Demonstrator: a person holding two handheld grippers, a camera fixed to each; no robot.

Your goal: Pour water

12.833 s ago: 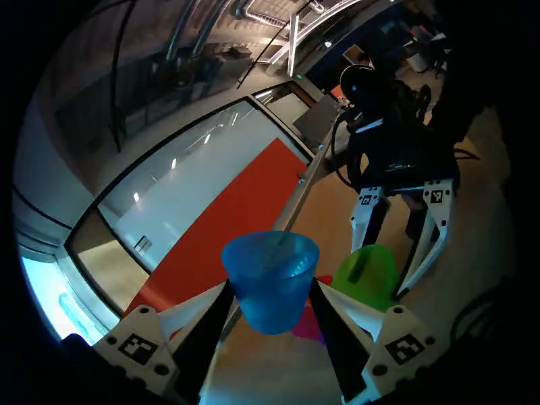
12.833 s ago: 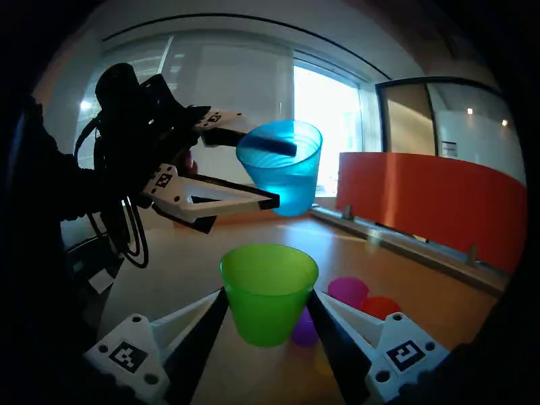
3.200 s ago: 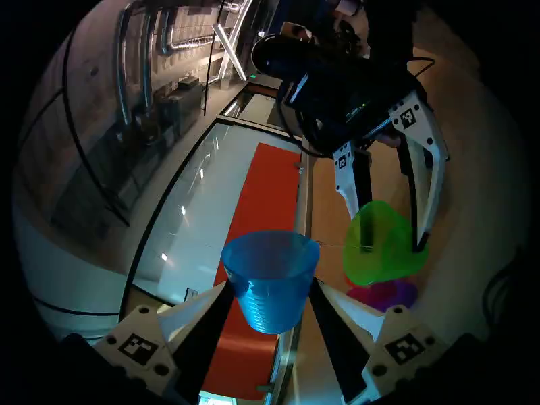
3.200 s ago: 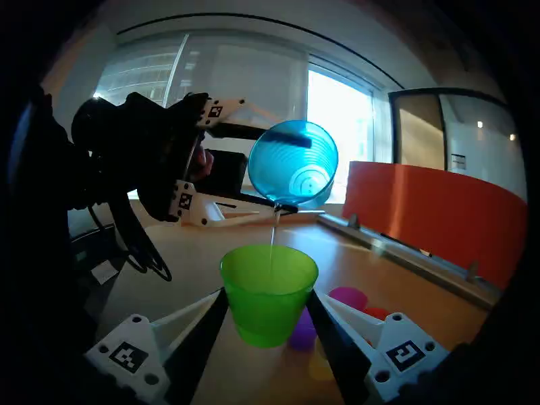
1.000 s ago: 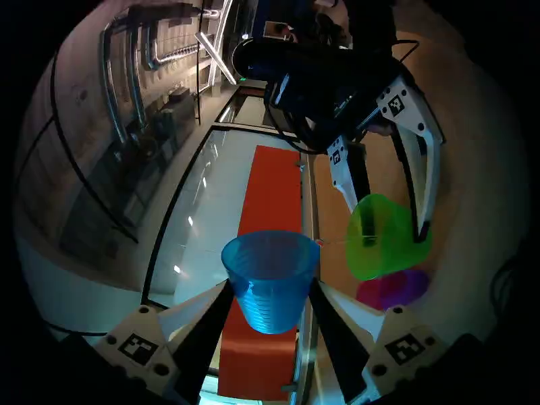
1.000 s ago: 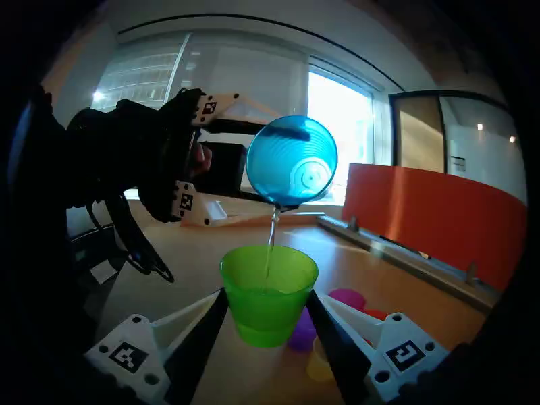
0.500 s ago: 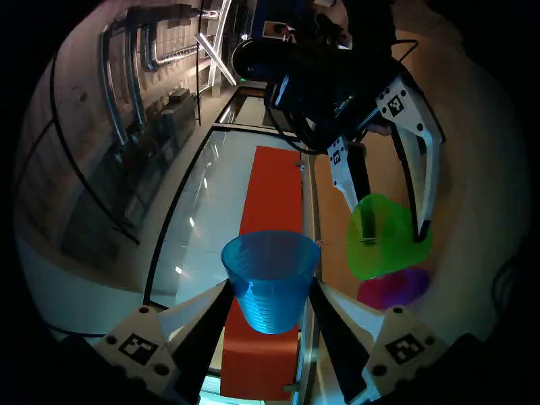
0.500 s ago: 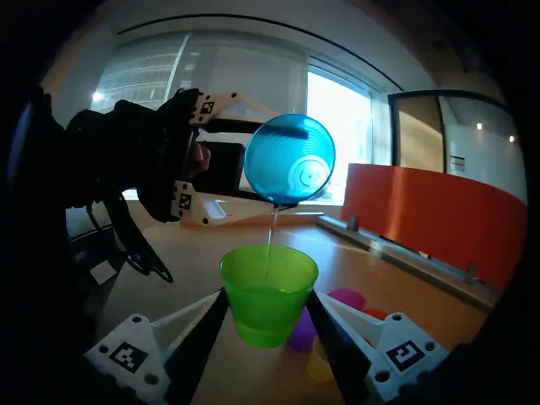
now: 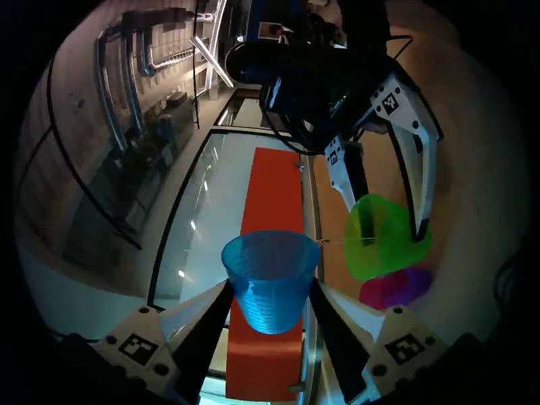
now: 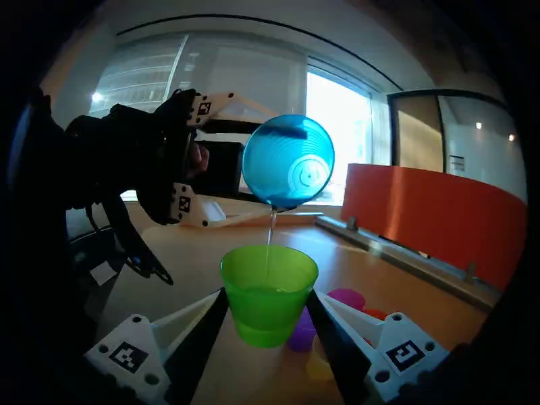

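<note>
Tipped steeper than before, the blue cup (image 10: 288,160) in the left tool (image 9: 270,289) trickles at six o'clock into the part-filled green cup (image 10: 268,317) clamped by the right tool (image 10: 267,295); pour judged nearly complete.

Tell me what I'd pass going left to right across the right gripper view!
Person's hand → blue cup → orange panel.

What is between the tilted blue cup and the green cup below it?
A thin stream of water falls from the blue cup into the green cup; the right gripper view shows it.
</note>
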